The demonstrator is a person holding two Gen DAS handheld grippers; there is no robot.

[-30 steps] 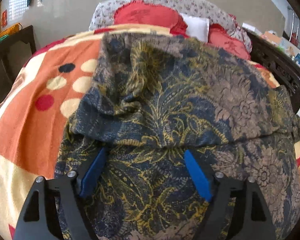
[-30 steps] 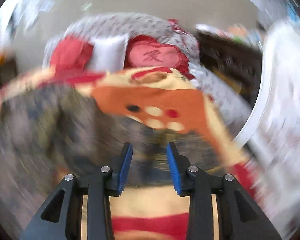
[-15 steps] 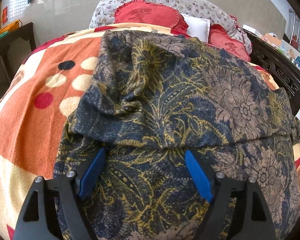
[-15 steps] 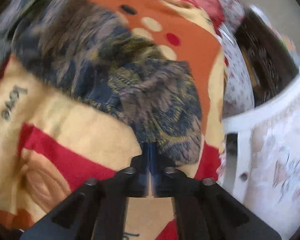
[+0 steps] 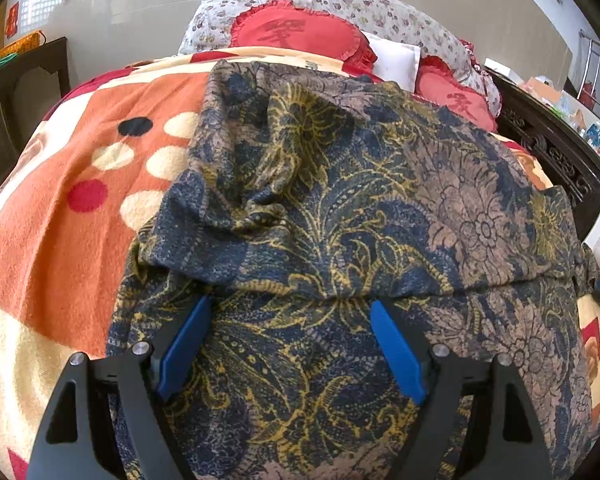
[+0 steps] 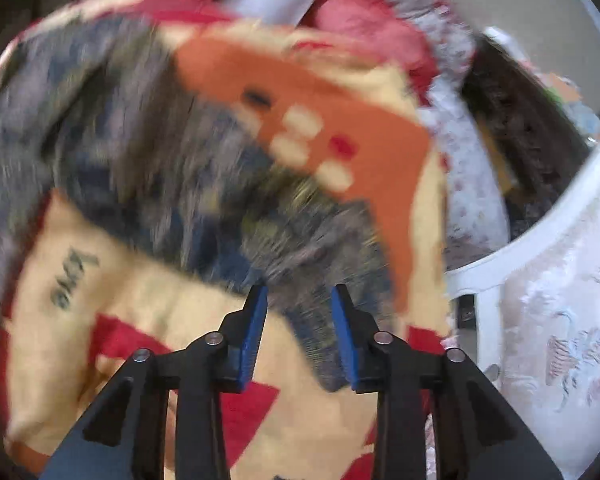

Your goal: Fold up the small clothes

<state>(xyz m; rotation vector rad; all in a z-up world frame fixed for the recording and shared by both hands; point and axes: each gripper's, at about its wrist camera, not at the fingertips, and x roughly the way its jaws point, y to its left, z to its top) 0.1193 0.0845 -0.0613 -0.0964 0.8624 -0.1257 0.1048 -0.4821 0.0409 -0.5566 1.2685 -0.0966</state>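
Observation:
A dark blue garment with a gold and brown floral print (image 5: 340, 208) lies spread on the bed, its upper part folded over so a fold edge runs across it. My left gripper (image 5: 290, 312) is open, its blue pads resting just below that fold edge, over the cloth. In the blurred right wrist view the same garment (image 6: 204, 184) lies ahead. My right gripper (image 6: 299, 296) is open, its tips over the garment's near corner, holding nothing.
The bed has an orange, cream and red blanket (image 5: 60, 200). Red cushions (image 5: 300, 36) and a floral pillow lie at the head. A dark wooden bed frame (image 5: 548, 148) runs along the right. A white chair (image 6: 540, 280) stands at the right.
My right gripper was shut half a second ago and has opened; its view swung back up over the bed. My left gripper has stayed open in place on the garment.

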